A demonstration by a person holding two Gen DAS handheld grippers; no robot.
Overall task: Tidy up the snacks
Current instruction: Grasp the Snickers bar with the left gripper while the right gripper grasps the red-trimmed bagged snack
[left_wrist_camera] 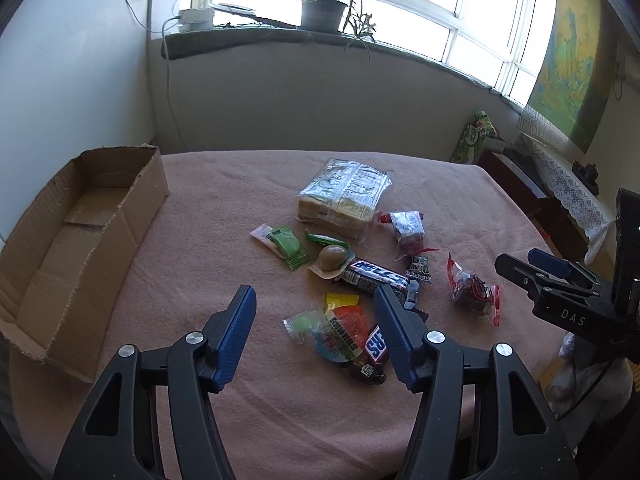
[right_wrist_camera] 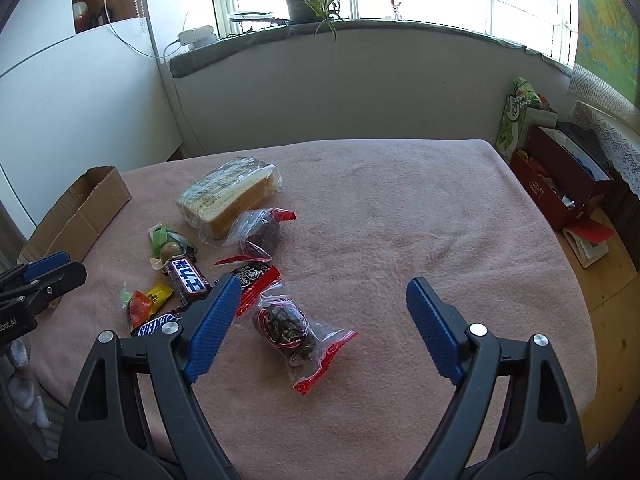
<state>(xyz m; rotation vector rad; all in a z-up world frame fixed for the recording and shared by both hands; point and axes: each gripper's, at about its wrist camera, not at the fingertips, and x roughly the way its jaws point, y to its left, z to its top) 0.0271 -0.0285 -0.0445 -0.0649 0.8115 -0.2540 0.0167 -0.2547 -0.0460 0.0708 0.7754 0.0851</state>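
Note:
Several snacks lie in a loose pile on a pink tablecloth: a clear bag of sliced bread, a green packet, a Snickers bar, a small Snickers, and a red-edged bag of dark nuts, which also shows in the right wrist view. An open cardboard box lies at the left, with nothing inside. My left gripper is open and empty, hovering over the near candies. My right gripper is open and empty above the nut bag.
A windowsill with a potted plant runs behind the table. A side cabinet with a lace cloth and a red box stands beyond the table's right edge. The right half of the tablecloth is bare.

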